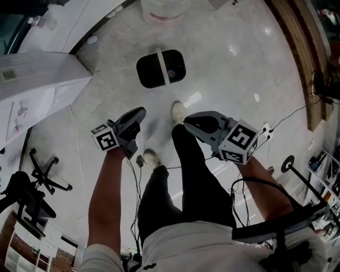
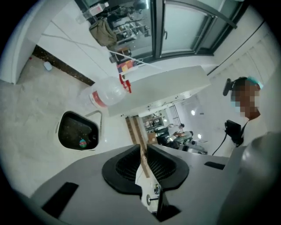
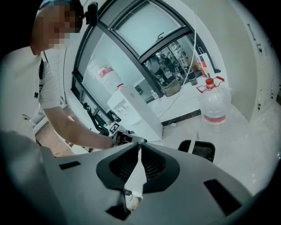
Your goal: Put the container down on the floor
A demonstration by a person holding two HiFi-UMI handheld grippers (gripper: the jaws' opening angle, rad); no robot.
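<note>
Black container (image 1: 161,68) lies on the floor, beyond both grippers and apart from them; 1 white strip crosses it, contents indistinct. Left gripper (image 1: 139,113): jaws barely parted, empty. Right gripper (image 1: 186,121): jaws pressed together, empty. Water bottle (image 1: 163,10), far side, cut off by the frame edge.

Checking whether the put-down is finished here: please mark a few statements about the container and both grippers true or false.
1. The black container sits on the floor. True.
2. The left gripper holds the container. False: nothing is between its jaws, and it is apart from the container.
3. A clear water bottle stands on the floor near the container. True.
4. The right gripper rests inside the container. False: it is apart from it and holds nothing.
</note>
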